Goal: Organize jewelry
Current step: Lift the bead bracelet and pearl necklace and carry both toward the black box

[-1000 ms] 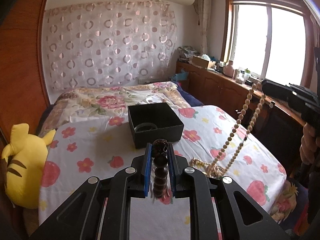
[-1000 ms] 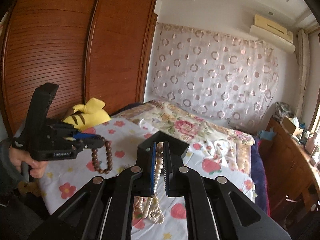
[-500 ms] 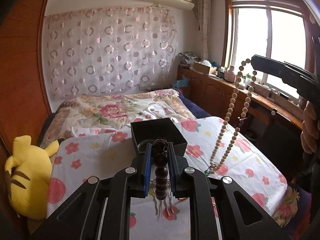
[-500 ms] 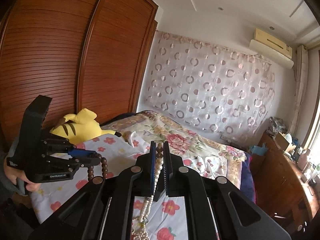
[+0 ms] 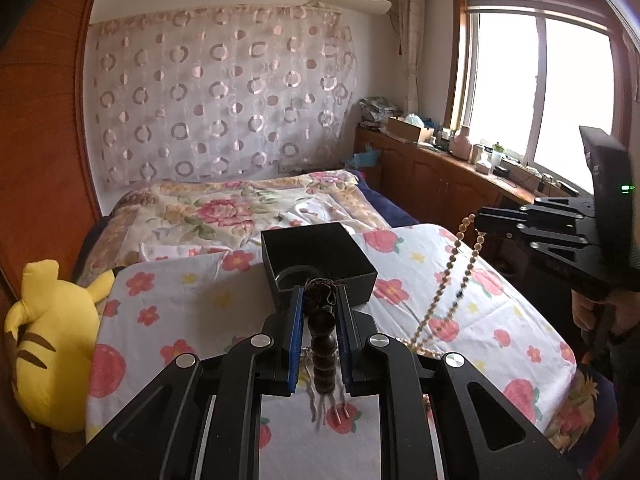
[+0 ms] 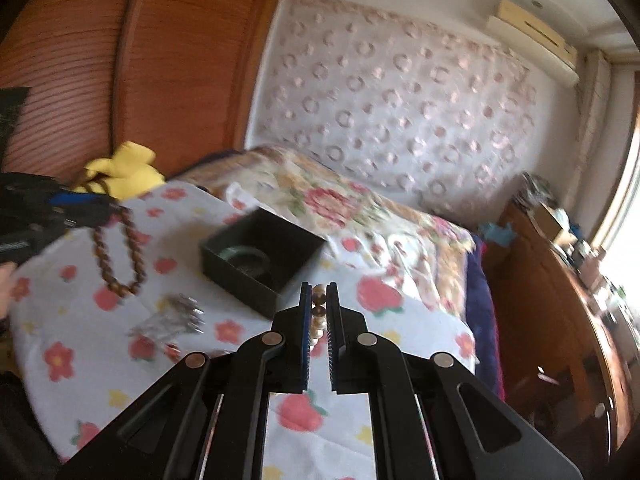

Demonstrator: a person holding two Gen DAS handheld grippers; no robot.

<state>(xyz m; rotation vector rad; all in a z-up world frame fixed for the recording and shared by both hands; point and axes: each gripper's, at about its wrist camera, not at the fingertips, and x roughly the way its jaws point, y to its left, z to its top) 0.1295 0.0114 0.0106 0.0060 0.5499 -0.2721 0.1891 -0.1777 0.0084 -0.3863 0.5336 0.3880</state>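
My left gripper (image 5: 319, 295) is shut on a dark brown wooden bead bracelet (image 5: 321, 340), which hangs as a loop in the right wrist view (image 6: 116, 258). My right gripper (image 6: 319, 289) is shut on a long pale bead necklace (image 6: 318, 322); its strand (image 5: 448, 276) hangs from the right gripper (image 5: 480, 222) down to the bed. An open black box (image 5: 318, 258) with a ring-shaped bangle (image 5: 296, 274) inside sits on the flowered sheet, just beyond both grippers; it also shows in the right wrist view (image 6: 260, 256).
The bed (image 5: 180, 308) has a white sheet with red flowers. A yellow plush toy (image 5: 52, 344) lies at the left edge. Small silvery pieces (image 6: 176, 316) lie on the sheet. A wooden cabinet (image 5: 440, 176) with clutter runs under the window; wooden wardrobe doors (image 6: 100, 60) stand on the left.
My right gripper has dropped lower and come nearer the box, so the necklace's lower end rests on the bed again. My left gripper has stayed shut on the bracelet and shifted only slightly.
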